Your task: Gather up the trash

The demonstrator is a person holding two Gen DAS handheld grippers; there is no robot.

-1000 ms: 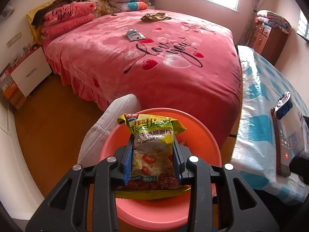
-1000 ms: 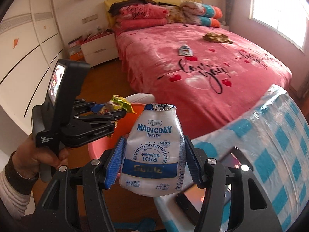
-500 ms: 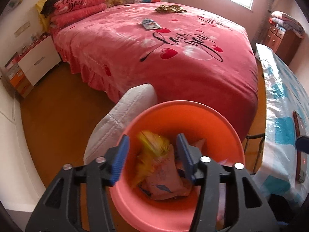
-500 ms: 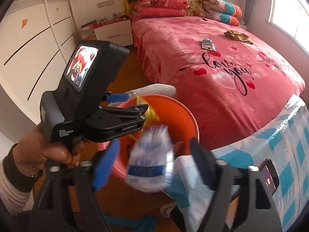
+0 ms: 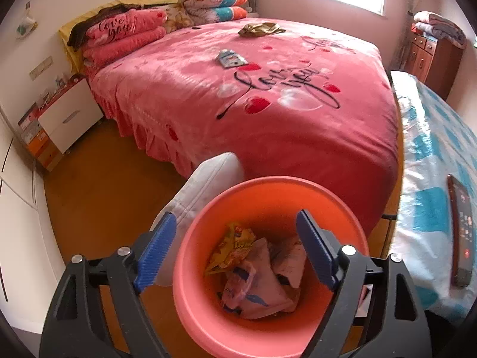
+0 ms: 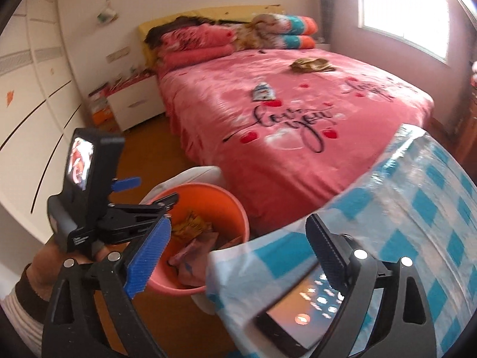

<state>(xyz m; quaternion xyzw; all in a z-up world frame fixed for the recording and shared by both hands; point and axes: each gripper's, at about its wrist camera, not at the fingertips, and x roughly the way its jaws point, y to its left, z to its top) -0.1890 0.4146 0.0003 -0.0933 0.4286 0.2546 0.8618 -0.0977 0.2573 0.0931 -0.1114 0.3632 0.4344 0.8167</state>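
Left wrist view: I held the left gripper point(image 5: 237, 246) above the orange bin point(image 5: 342, 223), its two blue-padded jaws spread wide apart and gripping nothing. The bin stood on the floor just beside the foot of the pink bed point(image 5: 193, 95), touching a white cushion point(image 5: 205, 185). Inside the bin I counted one yellow snack wrapper point(image 5: 234, 246), crumpled against the left wall, and a pile of pale pink wrappers point(image 5: 262, 280) beside it; their exact number could not be determined. Two pieces of trash lay on the bed: one small blue-and-white pouch point(image 5: 231, 58) near the middle, and one crumpled gold-brown wrapper point(image 5: 261, 29) farther toward the pillows. One phone point(image 5: 460, 238) lay on the blue-checked table cover point(image 5: 429, 161) at right.

Right wrist view: I held the right gripper point(image 6: 238, 250) over the table corner, its jaws wide apart and empty. The left gripper point(image 6: 143, 200) hung over the bin point(image 6: 238, 208), held in my left hand point(image 6: 50, 262). The yellow wrapper point(image 6: 192, 226) and pink wrappers point(image 6: 196, 250) were visible inside. The pouch point(image 6: 263, 92) and gold-brown wrapper point(image 6: 311, 64) lay well apart on the bed point(image 6: 208, 113). The phone point(image 6: 301, 313) lay on the table cover point(image 6: 423, 197), partly hidden by the right-hand jaw.
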